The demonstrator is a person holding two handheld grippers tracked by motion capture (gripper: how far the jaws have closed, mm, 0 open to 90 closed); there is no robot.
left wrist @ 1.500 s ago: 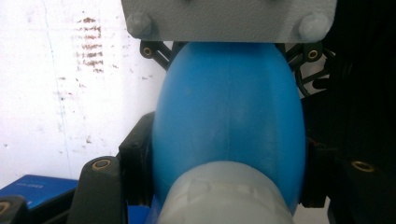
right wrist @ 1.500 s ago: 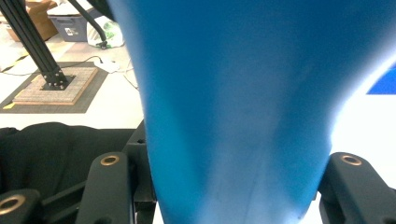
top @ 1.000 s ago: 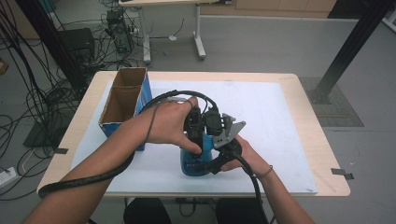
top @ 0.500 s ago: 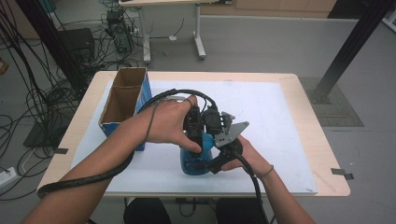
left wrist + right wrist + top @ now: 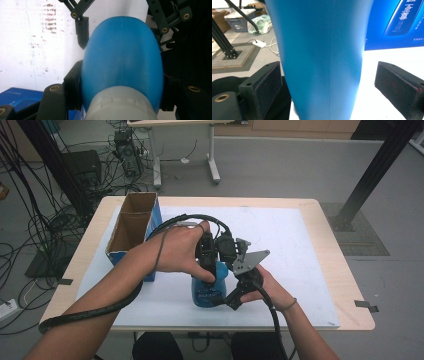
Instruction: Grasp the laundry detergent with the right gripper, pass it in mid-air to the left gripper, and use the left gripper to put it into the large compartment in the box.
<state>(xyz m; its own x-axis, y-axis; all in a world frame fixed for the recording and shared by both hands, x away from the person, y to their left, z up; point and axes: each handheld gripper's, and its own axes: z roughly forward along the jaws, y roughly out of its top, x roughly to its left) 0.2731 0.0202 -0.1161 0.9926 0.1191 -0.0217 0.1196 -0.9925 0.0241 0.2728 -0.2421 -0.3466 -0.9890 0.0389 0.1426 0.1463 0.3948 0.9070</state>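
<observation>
bottle: a blue bottle stands upright at lower centre of the high view, on the white sheet that covers the table, just right of the open cardboard box.
left claw: my left gripper comes down from above and is clamped on the bottle's rounded shoulder; in the left gripper view the pads press on both flanks of the blue dome. i judge this grip is there to keep the bottle steady and upright.
right claw: my right gripper sits low at the bottle's right side. its jaws have just been opening; in the right gripper view the bottle body stands between the pads with a gap on either side, so it holds nothing.
why: one claw anchors, so the other can let go without the bottle tipping, in my reading.
change: against the earlier high view, bottle, box and both hands sit at about the same spots; the parted right jaws are the difference.
</observation>
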